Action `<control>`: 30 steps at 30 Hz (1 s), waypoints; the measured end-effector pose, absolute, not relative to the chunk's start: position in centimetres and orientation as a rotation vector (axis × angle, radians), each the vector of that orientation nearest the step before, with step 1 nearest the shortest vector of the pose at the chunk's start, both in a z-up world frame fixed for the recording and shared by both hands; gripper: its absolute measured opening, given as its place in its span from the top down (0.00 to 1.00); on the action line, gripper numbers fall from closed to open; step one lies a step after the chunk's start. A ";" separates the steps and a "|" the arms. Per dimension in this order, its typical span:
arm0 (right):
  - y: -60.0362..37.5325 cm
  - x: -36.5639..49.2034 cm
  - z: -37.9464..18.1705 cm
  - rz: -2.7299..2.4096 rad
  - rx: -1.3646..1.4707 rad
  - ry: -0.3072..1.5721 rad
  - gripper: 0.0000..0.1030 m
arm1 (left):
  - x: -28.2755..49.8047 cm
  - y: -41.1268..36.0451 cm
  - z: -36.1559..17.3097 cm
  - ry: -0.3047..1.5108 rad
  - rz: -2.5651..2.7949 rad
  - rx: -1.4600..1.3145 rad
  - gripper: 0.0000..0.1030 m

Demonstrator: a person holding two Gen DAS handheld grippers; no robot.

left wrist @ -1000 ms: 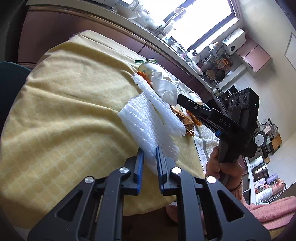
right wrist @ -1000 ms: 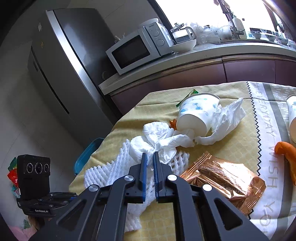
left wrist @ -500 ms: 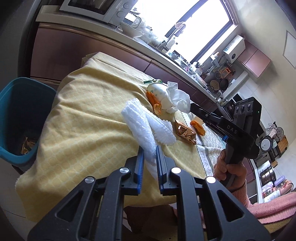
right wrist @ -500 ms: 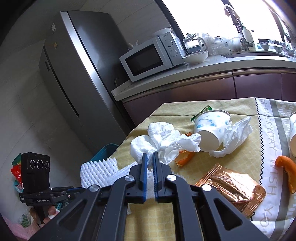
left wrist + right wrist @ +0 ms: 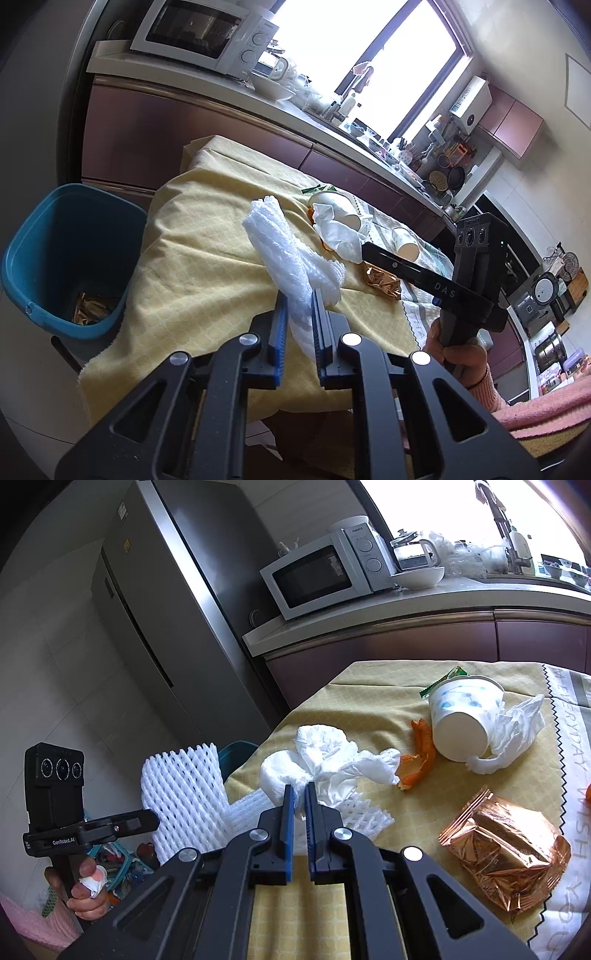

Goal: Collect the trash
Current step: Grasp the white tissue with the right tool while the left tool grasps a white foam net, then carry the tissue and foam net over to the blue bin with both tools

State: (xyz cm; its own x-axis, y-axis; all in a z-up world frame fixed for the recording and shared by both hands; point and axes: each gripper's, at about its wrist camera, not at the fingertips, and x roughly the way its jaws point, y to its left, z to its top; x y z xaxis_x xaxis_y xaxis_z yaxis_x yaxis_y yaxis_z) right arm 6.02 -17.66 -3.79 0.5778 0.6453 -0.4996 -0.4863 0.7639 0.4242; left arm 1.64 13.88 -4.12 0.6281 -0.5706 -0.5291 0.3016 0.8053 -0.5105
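While clamped on white foam fruit netting [image 5: 291, 266], left gripper [image 5: 298, 314] holds it lifted above the yellow tablecloth [image 5: 207, 258]; netting pinched between both blue pads, far end sticking up and away from the fingers. Seen from the right wrist: same netting [image 5: 184, 794] raised at the table's left edge, left gripper [image 5: 147, 821] gripping its side, person's hand [image 5: 86, 890] wrapped round the handle with a bit of white paper tucked under 1 finger.

Right gripper [image 5: 300, 797] pressed nearly together on a crumpled white tissue [image 5: 325, 764]; tissue edge caught between the pads, rest bunched ahead of the fingertips. From the left wrist: right gripper [image 5: 365, 251] reaching in over the table, tissue [image 5: 343, 240] hanging at its tip.

Left on the cloth: orange peel [image 5: 417, 760] just beside the tissue; tipped paper cup [image 5: 461, 720] on its side, blue-patterned, touching a second crumpled tissue [image 5: 517, 727]; green wrapper scrap [image 5: 443, 685] behind the cup; copper foil snack wrapper [image 5: 506, 853] near the right edge; second piece of foam netting [image 5: 362, 812] lying flat under the right fingertips.

Teal bin [image 5: 70, 258] on the floor beside the table's left end, some scraps at its bottom. Microwave [image 5: 325, 576] on the counter, fridge [image 5: 177, 602] to its left.
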 end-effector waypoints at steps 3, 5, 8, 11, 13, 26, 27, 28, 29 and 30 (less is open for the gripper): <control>-17.0 5.8 -3.4 0.679 0.233 0.675 0.95 | 1.2 14.6 -3.6 0.722 -0.493 -0.398 0.87; -16.7 5.7 -3.2 0.685 0.224 0.668 0.95 | 0.9 15.2 -3.2 0.713 -0.473 -0.397 0.87; -16.1 5.6 -2.8 0.697 0.208 0.656 0.95 | 0.5 16.4 -2.8 0.697 -0.447 -0.405 0.87; -15.4 5.5 -2.5 0.714 0.196 0.650 0.95 | 0.4 17.6 -2.5 0.682 -0.423 -0.409 0.87; -14.8 5.6 -2.3 0.726 0.186 0.647 0.95 | 0.2 18.2 -2.2 0.672 -0.408 -0.410 0.87; -10.4 5.2 -1.0 0.819 0.113 0.620 0.95 | -1.2 20.7 -1.2 0.643 -0.335 -0.416 0.87; -10.1 5.2 -0.9 0.826 0.110 0.620 0.95 | -1.3 20.9 -1.1 0.643 -0.330 -0.417 0.87; -9.8 5.3 -0.9 0.833 0.106 0.621 0.95 | -1.4 21.0 -1.1 0.642 -0.327 -0.418 0.87; -9.5 5.3 -1.0 0.840 0.102 0.622 0.95 | -1.3 21.2 -1.1 0.641 -0.321 -0.418 0.87; -9.2 5.4 -0.9 0.845 0.101 0.623 0.95 | -1.4 21.3 -1.1 0.641 -0.315 -0.416 0.87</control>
